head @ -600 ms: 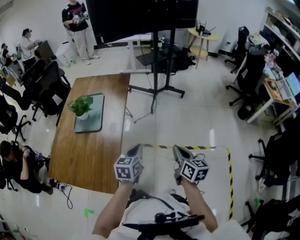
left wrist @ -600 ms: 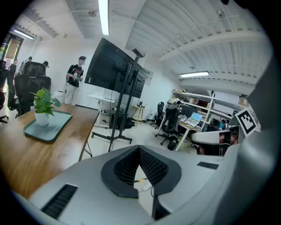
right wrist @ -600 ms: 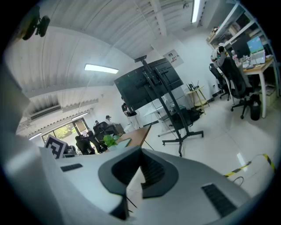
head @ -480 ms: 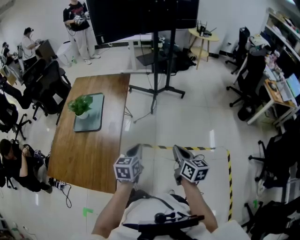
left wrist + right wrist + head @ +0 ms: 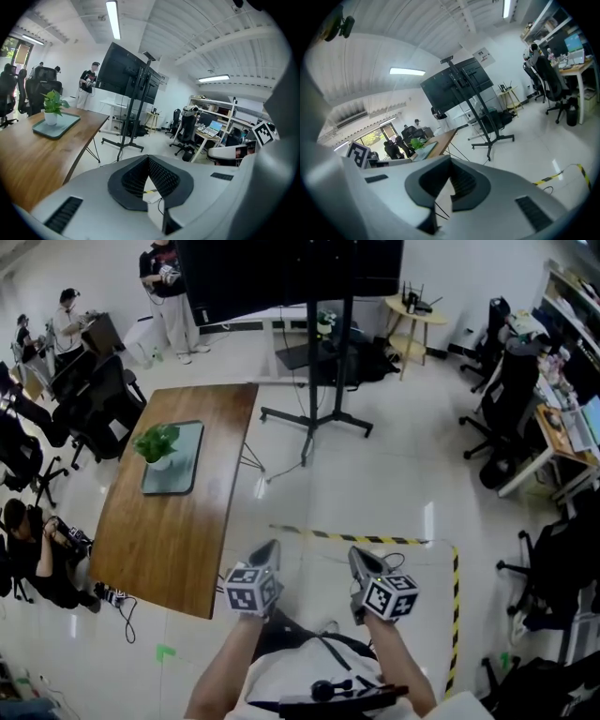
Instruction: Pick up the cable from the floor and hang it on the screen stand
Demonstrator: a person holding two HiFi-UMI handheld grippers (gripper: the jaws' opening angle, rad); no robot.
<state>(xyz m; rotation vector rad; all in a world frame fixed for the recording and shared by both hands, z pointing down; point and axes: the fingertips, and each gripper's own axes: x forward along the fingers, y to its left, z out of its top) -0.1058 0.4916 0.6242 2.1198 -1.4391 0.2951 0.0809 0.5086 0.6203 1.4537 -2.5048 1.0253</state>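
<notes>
The black screen stand [image 5: 312, 362] holds a large dark screen [image 5: 281, 273] at the far middle of the room; it also shows as the stand [image 5: 132, 110] in the left gripper view and the stand [image 5: 480, 117] in the right gripper view. A thin dark cable [image 5: 392, 562] lies on the white floor by the yellow-black tape, just right of my right gripper [image 5: 357, 556]; the cable [image 5: 547, 189] shows small in the right gripper view. My left gripper [image 5: 272, 546] hangs beside it. Both are shut and hold nothing, as the left gripper [image 5: 148, 159] and right gripper [image 5: 451, 161] show close up.
A wooden table [image 5: 202, 521] with a potted plant on a tray [image 5: 171, 457] stands to the left. Office chairs [image 5: 511, 390] and desks line the right side. Several people are at the far left. Yellow-black tape [image 5: 375, 540] marks the floor ahead.
The head view has shifted a little, so both grippers sit slightly lower in it. Both stay shut and empty.
</notes>
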